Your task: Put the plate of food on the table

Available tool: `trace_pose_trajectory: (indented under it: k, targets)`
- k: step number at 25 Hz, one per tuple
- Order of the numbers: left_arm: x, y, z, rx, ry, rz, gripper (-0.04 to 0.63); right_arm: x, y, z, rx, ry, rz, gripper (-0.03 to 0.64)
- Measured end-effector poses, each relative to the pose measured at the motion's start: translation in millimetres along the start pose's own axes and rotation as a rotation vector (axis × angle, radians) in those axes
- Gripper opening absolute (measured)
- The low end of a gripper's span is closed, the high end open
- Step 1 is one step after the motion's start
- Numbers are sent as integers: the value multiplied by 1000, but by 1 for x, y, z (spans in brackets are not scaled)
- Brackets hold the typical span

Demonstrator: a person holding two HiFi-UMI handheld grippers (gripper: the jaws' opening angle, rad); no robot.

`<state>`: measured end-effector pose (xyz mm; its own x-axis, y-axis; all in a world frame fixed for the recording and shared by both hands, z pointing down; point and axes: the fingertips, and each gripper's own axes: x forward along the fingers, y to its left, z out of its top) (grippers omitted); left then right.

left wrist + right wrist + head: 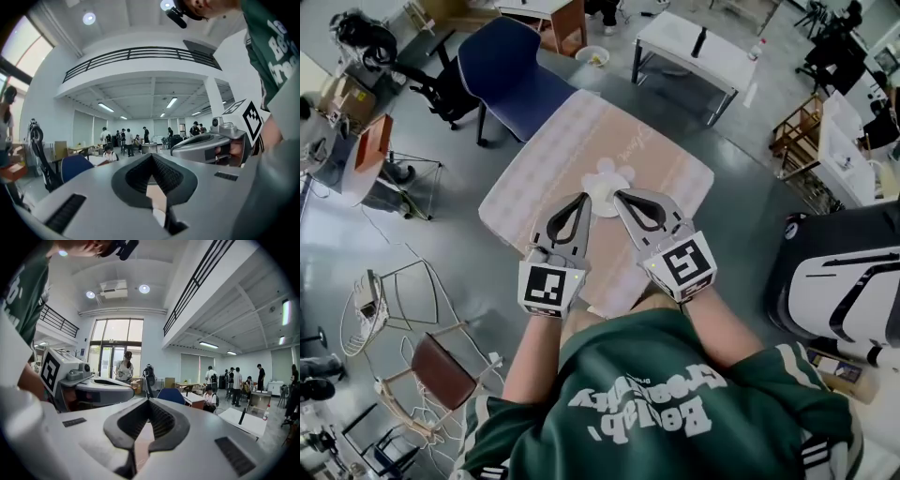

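A white plate (605, 191) with a scalloped far edge lies on the pink-clothed table (544, 178), near its front edge. My left gripper (584, 198) hovers at the plate's left side and my right gripper (617, 195) at its right side, their tips close together over it. Both are held about level, and each has its jaws closed tip to tip with nothing between them. In the left gripper view my left gripper (151, 156) is shut, with the right gripper (174, 150) beside it. In the right gripper view the right gripper (149, 401) is likewise shut. I cannot see any food on the plate.
A blue chair (520, 66) stands at the table's far left corner. A white table (694, 49) is further back. Wire-frame chairs (403, 314) sit on the floor to the left, and a black and white bag (844, 281) to the right. Several people stand across the room (126, 140).
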<state>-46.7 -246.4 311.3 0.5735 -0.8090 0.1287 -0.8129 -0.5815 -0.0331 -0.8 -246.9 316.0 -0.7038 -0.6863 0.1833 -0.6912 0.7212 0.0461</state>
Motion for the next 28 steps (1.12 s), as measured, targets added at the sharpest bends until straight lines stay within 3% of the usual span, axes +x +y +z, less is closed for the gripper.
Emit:
trace_pose_trajectory:
  k: [6,11,17,28]
  targets:
    - [-22,-14,51,217,-82,-75,6,-17,25,33,-77,-64,-1,14]
    - [-50,-15,63,307,-125,-86,6,-21,53,47,-86,-108,-5,14]
    - [-72,-20,64,344,-147,-99,8,-27,63,56,-106,-134,-58,14]
    - [-90,-28,72,366,-184,-119,7,-33,75,59,-126,-124,-74,14]
